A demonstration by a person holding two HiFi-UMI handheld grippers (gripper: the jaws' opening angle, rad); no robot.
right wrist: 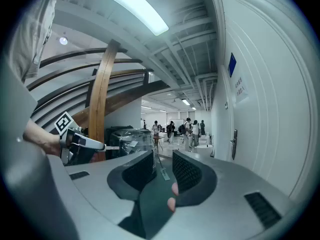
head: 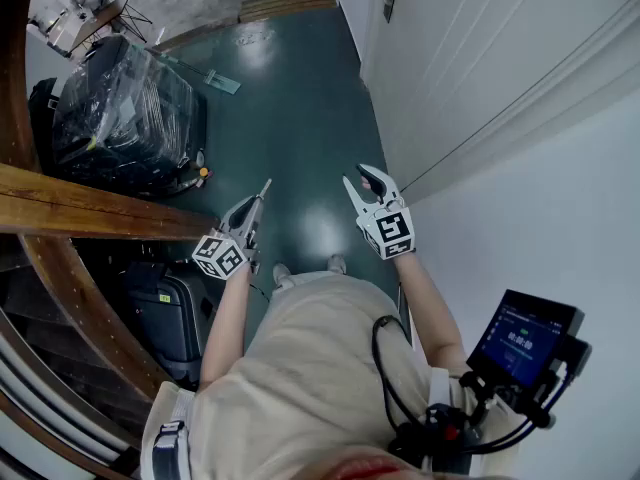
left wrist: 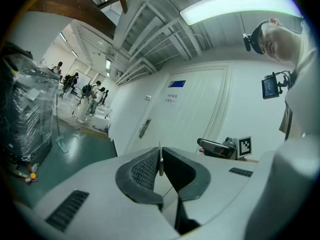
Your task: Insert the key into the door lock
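A thin, flat metal key (left wrist: 160,160) is clamped edge-on between the ribbed dark pads of the left tool (left wrist: 160,157). Its jaws are pressed together on the key, and the narrow blade stands out just beyond the tips. The pads are set in a smooth, rounded grey shell with slotted vents.

The jaws of the right tool (right wrist: 162,165) are held apart. Nothing is gripped between their grid-textured pads, and only the glossy dark green floor (head: 290,98) is seen through the gap.

The door lock (left wrist: 145,127) is a tall, dark metal plate with a lever. It is mounted on a white door (left wrist: 192,111) with vertical panel lines and a small blue sign (left wrist: 176,83). The key is well apart from the lock, which lies ahead along the wall.

Both bare forearms are stretched forward from the waist. The tools are carried nearly level with their tips dipped slightly. A cube of black-and-white square markers (head: 220,256) is borne at the rear of the left tool, and another (head: 390,233) at the rear of the right. The right tool is held close beside the smooth white wall (head: 540,198).

To the left, a bulky black load wrapped in crinkled clear plastic (head: 125,108) and a curved varnished wooden beam (head: 60,208) can be seen.
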